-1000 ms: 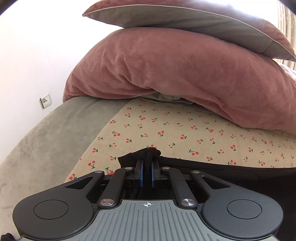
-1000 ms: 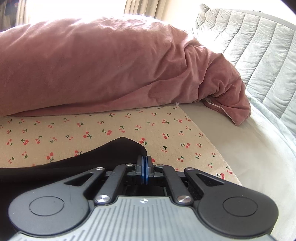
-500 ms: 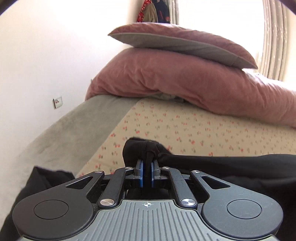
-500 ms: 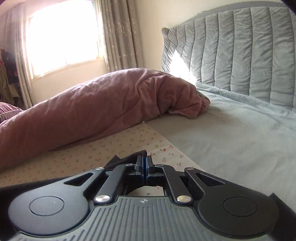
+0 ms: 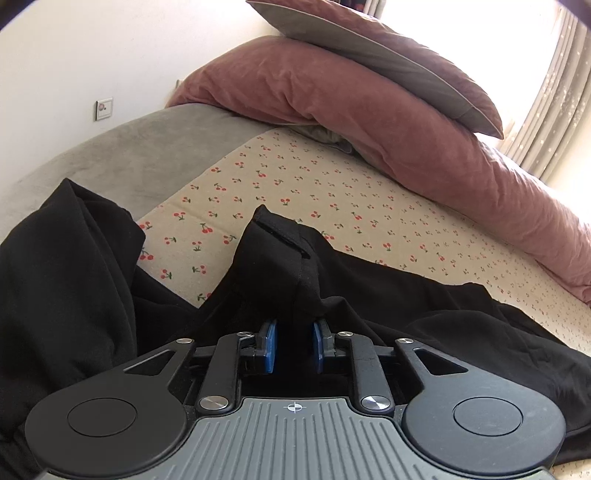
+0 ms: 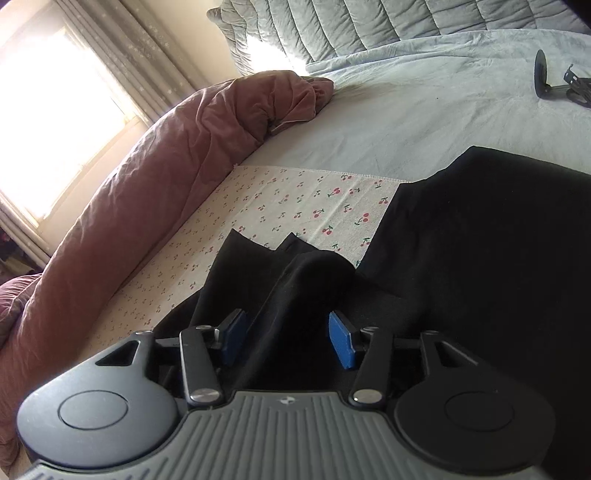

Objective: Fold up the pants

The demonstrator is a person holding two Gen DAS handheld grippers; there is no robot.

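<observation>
While both tools loosen, notes as follows:
Surroundings: pink duvet [image 5: 388,122] heaped along the far side of the bed [image 5: 122,147], a pillow [image 5: 373,59] on top of it; cherry-print sheet [image 5: 332,206] spread under the work; quilted headboard [image 6: 369,26] and curtained window [image 6: 55,92] in the right view; small black stand [image 6: 554,81] lying on the grey cover, well apart
Pants: black pants [image 5: 424,325] lie across the cherry-print sheet, bunched at both ends, one dark mass folded over at the right [image 6: 498,240]
Left tool [image 5: 294,347]: jaws opening, a ridge of pants cloth standing up between the blue pads [image 5: 270,345]; whether the pads touch it, cannot tell
Right tool [image 6: 286,341]: jaws opening, pads clear of the fold of cloth between them
In the way: raised cloth hides the sheet just ahead of each tool
Change: a second ago both tools were clamped tight on the cloth, near the duvet; now more black cloth lies beside each, and the duvet sits farther off
</observation>
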